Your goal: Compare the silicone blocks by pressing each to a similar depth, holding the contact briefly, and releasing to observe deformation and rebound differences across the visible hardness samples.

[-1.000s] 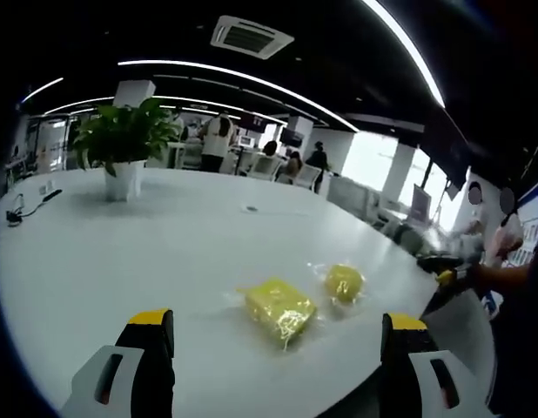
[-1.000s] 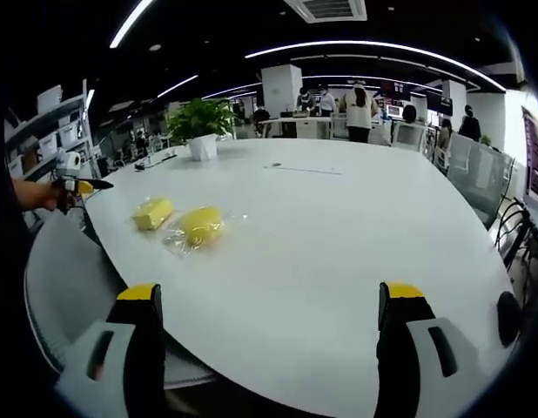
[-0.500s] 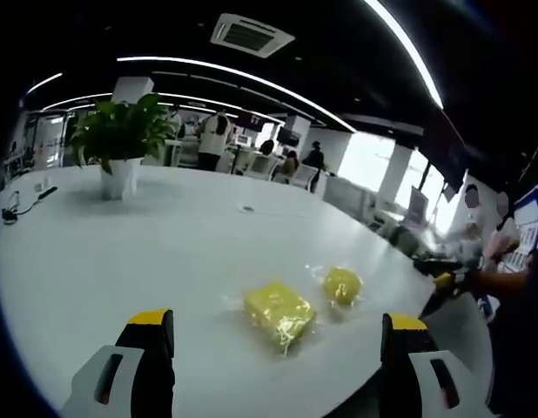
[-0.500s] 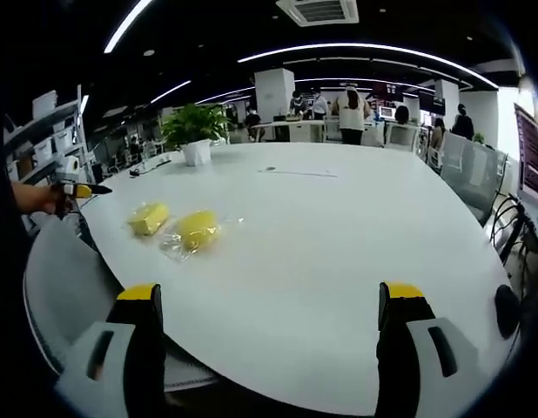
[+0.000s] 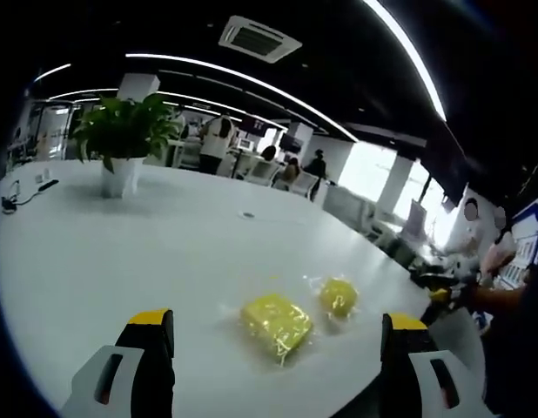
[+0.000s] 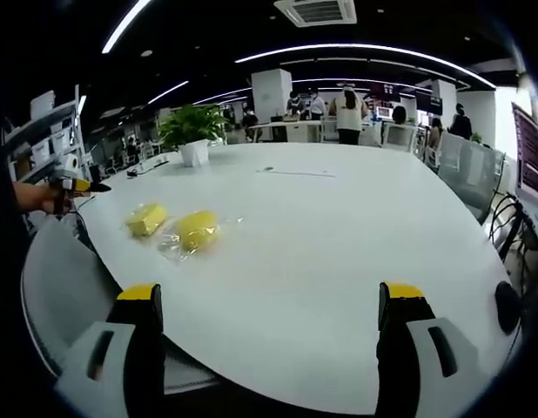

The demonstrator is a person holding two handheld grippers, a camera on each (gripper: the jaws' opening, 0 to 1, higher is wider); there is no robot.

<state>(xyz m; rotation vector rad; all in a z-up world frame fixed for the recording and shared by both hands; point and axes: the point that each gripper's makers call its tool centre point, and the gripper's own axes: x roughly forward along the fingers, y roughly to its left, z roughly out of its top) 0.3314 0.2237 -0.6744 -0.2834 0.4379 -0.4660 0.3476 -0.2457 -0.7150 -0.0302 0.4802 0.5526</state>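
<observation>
Two yellow silicone blocks in clear plastic wrap lie side by side on the white round table [image 5: 164, 252], near its edge. In the left gripper view the squarer yellow wrapped block [image 5: 276, 316] lies nearer, the rounder yellow wrapped block [image 5: 338, 295] just beyond it; they look close together, whether touching I cannot tell. In the right gripper view the same pair appears to sit at left, rounder block [image 6: 198, 230] nearer, squarer block [image 6: 147, 219] behind. Flat on the bare top, within reach from both sides: likely laid out so each can be pressed from above.

Left gripper [image 5: 276, 348]: jaws spread wide, nothing between them, hanging above the table short of the squarer block. Right gripper [image 6: 278, 340]: jaws likewise wide apart and empty, over bare table, well apart from both blocks. No contact yet; pressing not begun, in my judgement.

Further out: a potted green plant in a white pot [image 5: 121, 139] stands on the far side of the table. People stand at desks beyond.
</observation>
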